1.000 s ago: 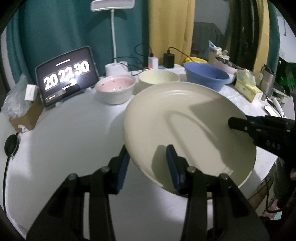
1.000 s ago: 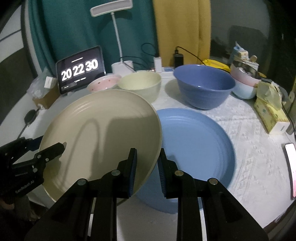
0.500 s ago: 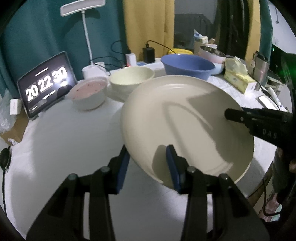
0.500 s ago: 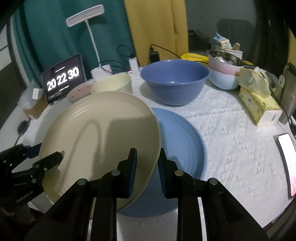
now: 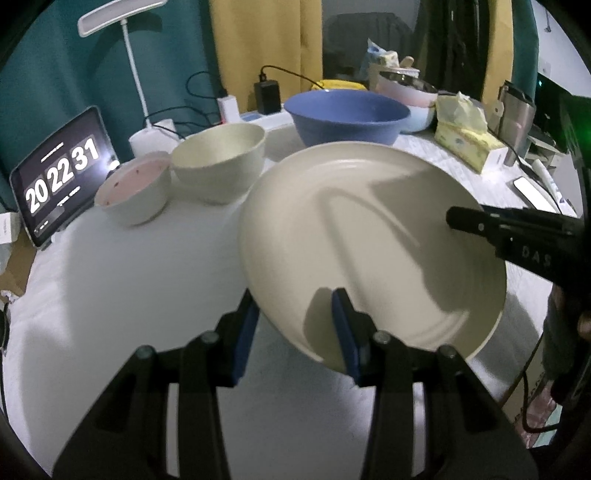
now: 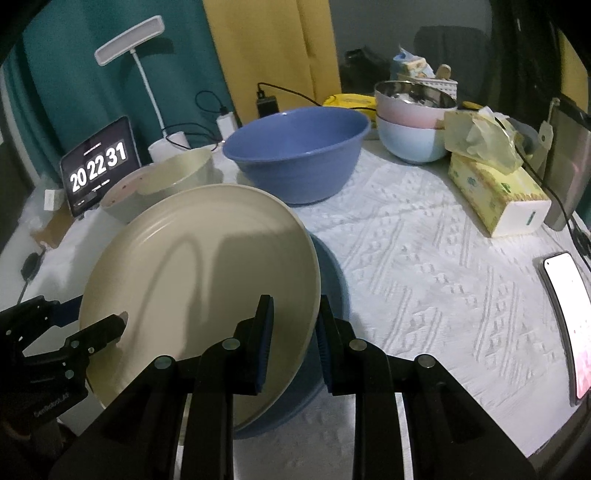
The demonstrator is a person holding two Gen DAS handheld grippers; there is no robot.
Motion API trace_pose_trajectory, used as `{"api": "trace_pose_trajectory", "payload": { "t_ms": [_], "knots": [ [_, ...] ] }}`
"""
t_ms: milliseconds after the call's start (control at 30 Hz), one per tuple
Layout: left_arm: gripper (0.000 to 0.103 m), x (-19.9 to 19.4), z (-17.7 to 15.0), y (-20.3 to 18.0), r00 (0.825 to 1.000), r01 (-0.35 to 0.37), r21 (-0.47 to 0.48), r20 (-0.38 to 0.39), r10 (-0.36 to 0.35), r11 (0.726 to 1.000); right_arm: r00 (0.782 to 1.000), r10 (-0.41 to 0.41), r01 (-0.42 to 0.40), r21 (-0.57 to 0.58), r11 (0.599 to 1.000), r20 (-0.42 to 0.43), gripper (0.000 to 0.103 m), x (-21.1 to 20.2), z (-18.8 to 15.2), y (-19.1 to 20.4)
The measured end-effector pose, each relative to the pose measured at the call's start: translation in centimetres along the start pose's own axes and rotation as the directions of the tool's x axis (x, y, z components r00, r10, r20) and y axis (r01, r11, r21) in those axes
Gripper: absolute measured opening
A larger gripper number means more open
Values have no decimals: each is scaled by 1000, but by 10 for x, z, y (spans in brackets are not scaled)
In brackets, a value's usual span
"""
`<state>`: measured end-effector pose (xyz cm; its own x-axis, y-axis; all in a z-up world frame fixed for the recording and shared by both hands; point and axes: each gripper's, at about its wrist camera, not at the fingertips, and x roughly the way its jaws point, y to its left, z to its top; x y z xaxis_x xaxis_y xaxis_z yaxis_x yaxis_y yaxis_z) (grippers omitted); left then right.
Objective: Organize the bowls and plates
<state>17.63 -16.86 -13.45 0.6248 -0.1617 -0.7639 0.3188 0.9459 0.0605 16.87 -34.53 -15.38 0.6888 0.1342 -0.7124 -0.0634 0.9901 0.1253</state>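
A large cream plate (image 5: 369,236) is held in the air by both grippers. My left gripper (image 5: 295,317) is shut on its near-left rim; my right gripper (image 6: 293,325) is shut on its opposite rim. The plate (image 6: 199,280) hangs above a blue plate (image 6: 332,273) lying on the table and covers most of it. Behind stand a pink bowl (image 5: 133,188), a cream bowl (image 5: 218,158) and a big blue bowl (image 5: 347,114). The blue bowl (image 6: 295,151) also shows in the right wrist view.
A tablet clock (image 5: 59,173) and a desk lamp (image 5: 122,22) stand at the back left. Stacked pink and light-blue bowls (image 6: 413,122), a tissue box (image 6: 495,192) and a phone (image 6: 569,295) lie to the right. A white cloth (image 6: 424,266) covers the table.
Both grippers have carried the cream plate to the right, so it now covers far more of the blue plate. Both grips stay shut on the rim.
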Motion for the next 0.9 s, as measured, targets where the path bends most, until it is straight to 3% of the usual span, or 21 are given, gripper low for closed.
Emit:
{"api": "trace_pose_trajectory", "payload": {
  "t_ms": [433, 633, 900],
  "knots": [
    [43, 14, 6, -9, 999, -18, 30, -28, 19, 999, 1000, -7, 7, 17, 1000, -1, 25, 5, 4, -17],
    [47, 18, 7, 2, 999, 7, -23, -45, -8, 1000, 999, -26, 25, 15, 1000, 21, 26, 3, 8, -23],
    [47, 21, 12, 22, 1000, 7, -119, -18, -9, 993, 999, -36, 37, 30, 999, -33, 26, 17, 2, -27]
  ]
}}
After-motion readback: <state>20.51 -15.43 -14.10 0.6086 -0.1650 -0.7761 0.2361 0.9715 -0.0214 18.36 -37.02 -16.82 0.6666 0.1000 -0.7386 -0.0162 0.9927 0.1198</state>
